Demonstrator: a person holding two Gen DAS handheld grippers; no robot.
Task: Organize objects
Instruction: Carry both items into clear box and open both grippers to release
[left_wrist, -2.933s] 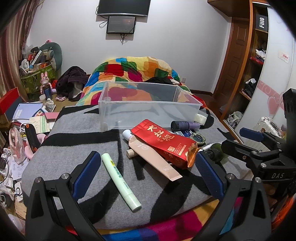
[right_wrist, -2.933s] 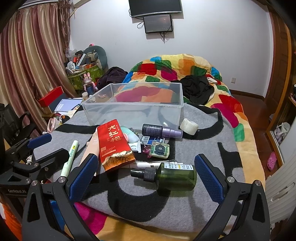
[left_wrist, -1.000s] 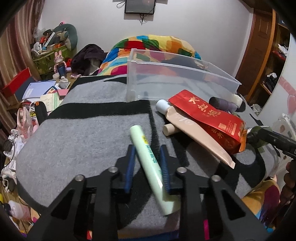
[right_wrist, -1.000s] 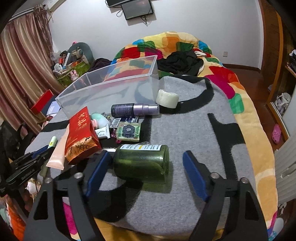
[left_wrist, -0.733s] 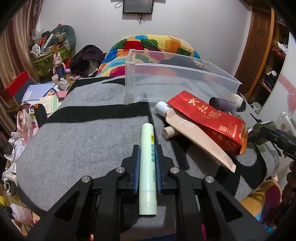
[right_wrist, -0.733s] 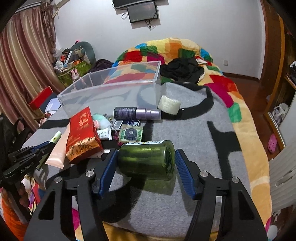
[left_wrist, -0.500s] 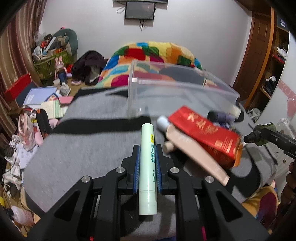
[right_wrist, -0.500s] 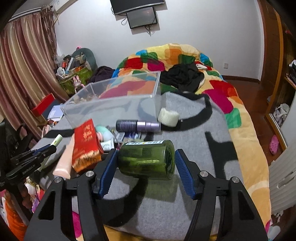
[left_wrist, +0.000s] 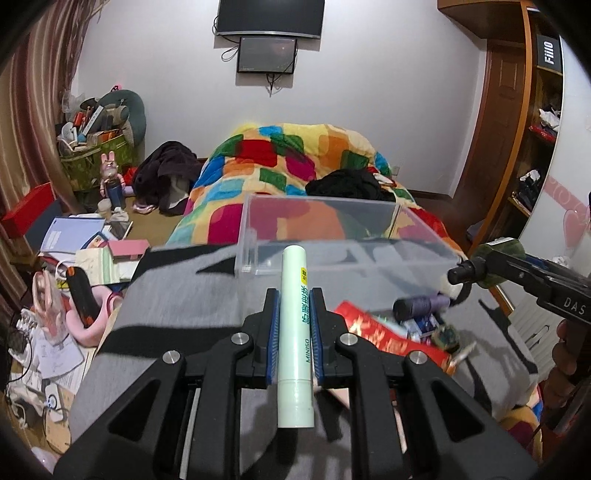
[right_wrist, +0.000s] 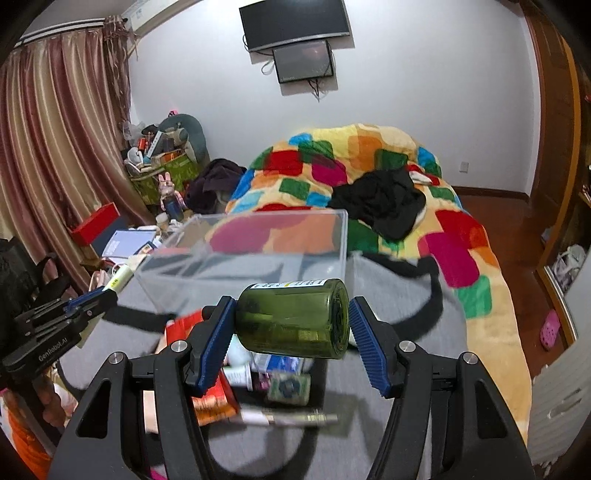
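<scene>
Gripping pale-green tube (left_wrist: 295, 325), dark-green glass bottle (right_wrist: 293, 319)

Pale green tube (left_wrist: 295, 325): clamped lengthwise, cap toward 6 o'clock; dark green bottle (right_wrist: 293, 319): held sideways, airborne; clear plastic bin (left_wrist: 332, 236): empty, at 12 o'clock.

Your grey-and-black blanket (left_wrist: 177, 302) carries the clear plastic bin (left_wrist: 332, 225), red packet (left_wrist: 384, 339) and purple bottle (left_wrist: 421, 304).

Even indoor light — perhaps motion-blurred
</scene>
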